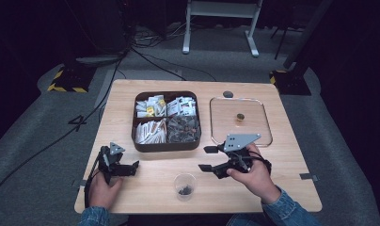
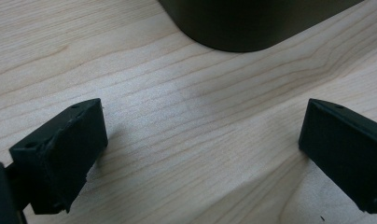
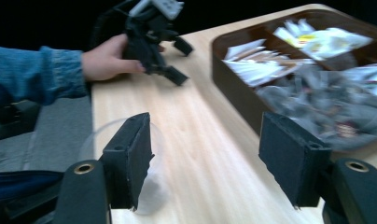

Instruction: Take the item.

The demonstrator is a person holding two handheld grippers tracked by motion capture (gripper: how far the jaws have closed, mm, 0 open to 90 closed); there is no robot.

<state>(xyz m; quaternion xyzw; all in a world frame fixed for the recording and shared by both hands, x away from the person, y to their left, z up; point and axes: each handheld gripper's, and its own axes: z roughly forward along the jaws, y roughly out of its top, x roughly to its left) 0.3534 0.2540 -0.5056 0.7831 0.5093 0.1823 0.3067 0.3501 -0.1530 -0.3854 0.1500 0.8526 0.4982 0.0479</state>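
A dark brown box [image 1: 165,121] with four compartments of sachets stands mid-table. In front of it is a clear plastic cup [image 1: 185,186] with dark bits at its bottom. My right gripper [image 1: 205,158] hovers just right of the cup, open, with nothing between its jaws. In the right gripper view the open gripper [image 3: 205,158] faces the box [image 3: 233,88], and the cup [image 3: 154,186] sits behind one jaw. My left gripper [image 1: 133,168] rests low near the box's front left corner, open and empty. The left gripper view has this gripper [image 2: 196,154] over bare wood, with the box's corner [image 2: 252,23] ahead.
A clear shallow tray [image 1: 263,117] at the right of the box holds one small gold object [image 1: 240,117]. The wooden table [image 1: 282,188] has bare surface along its front. A dark round mark [image 1: 228,94] lies by the far edge. Cables run over the floor beyond.
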